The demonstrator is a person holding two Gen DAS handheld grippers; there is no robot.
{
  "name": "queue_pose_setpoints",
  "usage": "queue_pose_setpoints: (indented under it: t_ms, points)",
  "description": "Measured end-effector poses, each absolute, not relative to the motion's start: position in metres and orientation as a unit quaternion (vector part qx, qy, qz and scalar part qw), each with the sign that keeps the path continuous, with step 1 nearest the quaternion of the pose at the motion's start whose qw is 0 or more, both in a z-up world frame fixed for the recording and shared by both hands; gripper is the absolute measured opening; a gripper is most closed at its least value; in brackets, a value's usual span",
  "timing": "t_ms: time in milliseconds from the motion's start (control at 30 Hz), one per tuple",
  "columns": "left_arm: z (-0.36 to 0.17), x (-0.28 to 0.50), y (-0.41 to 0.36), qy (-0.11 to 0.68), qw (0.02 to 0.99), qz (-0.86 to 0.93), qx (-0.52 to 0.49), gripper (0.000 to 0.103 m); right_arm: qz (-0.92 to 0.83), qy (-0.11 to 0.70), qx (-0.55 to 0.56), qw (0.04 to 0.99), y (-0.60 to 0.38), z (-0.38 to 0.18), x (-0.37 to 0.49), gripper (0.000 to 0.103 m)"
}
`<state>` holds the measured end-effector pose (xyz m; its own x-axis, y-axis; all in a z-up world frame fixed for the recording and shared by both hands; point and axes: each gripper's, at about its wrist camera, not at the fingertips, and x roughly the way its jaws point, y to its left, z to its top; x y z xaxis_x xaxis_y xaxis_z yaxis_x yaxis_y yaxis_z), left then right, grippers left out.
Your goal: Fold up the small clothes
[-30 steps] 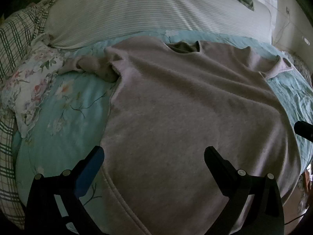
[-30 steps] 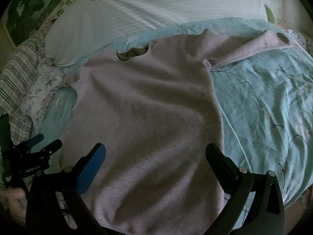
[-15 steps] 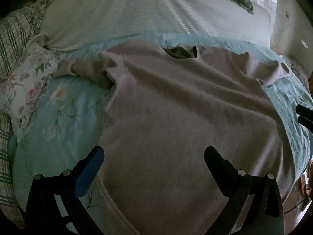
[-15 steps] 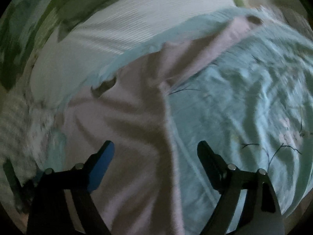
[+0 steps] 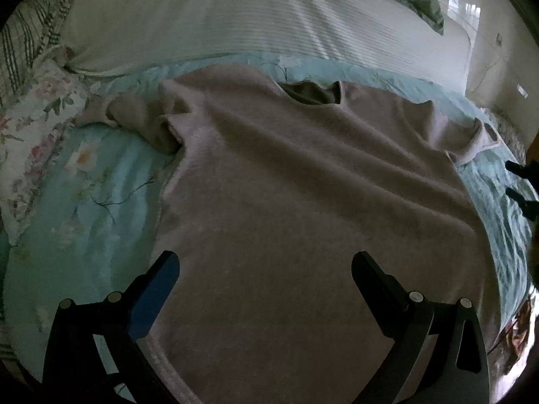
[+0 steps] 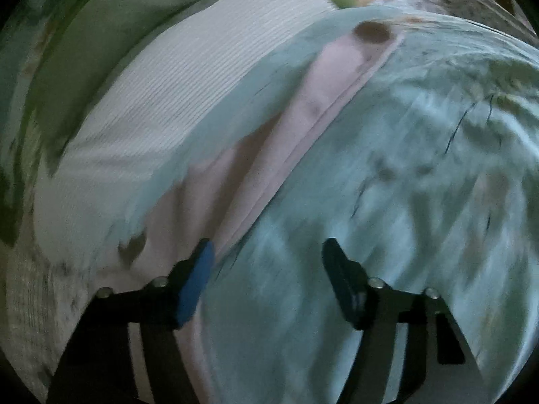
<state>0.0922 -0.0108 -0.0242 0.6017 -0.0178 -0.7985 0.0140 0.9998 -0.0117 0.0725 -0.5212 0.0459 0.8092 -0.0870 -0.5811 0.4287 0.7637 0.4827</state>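
Two tongs in near view. Left gripper [image 5: 264, 264] wide, nothing held, over pink sweater [image 5: 303, 185] lying flat on blue flowered sheet [image 5: 84, 208]. Right gripper [image 6: 267, 252] half wide, just been closing, nothing between. Sleeve [image 6: 323, 101] blurry, striped pillow [image 5: 235, 13] behind.

place: home bedroom | evidence: bed with floral teal sheet [image 5: 84, 208], striped white pillow [image 5: 235, 17], plaid bedding [image 5: 23, 37]

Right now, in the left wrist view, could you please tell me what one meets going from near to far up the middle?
Left gripper → pink sweater → teal floral sheet → white striped bedding.
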Motion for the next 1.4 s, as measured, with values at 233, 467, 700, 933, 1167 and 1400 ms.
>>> queue_pose_setpoints:
  t_ms: [233, 467, 700, 933, 1167, 1400]
  points:
    - [-0.035, 0.109, -0.015, 0.455, 0.890, -0.016, -0.008, 0.102, -0.206, 0.211, 0.332, 0.896, -0.616, 0.069, 0.104, 0.058]
    - [-0.055, 0.144, -0.026, 0.466, 0.885, -0.015, -0.003, 0.102, -0.281, 0.198, 0.320, 0.883, -0.687, 0.078, 0.135, 0.058]
    - [-0.088, 0.188, -0.038, 0.495, 0.869, -0.023, 0.009, 0.102, -0.292, 0.200, 0.317, 0.880, -0.725, 0.082, 0.171, 0.032]
    - [-0.075, 0.209, -0.048, 0.495, 0.868, -0.034, 0.002, 0.102, -0.191, 0.201, 0.252, 0.927, -0.642, 0.112, 0.164, 0.007]
    - [-0.071, 0.181, -0.038, 0.469, 0.882, -0.047, -0.019, 0.102, -0.020, 0.246, 0.244, 0.938, -0.489, 0.105, 0.154, 0.007]
    - [-0.060, 0.133, -0.017, 0.457, 0.886, -0.053, -0.053, 0.102, 0.139, 0.298, 0.295, 0.897, -0.331, 0.065, 0.190, 0.007]
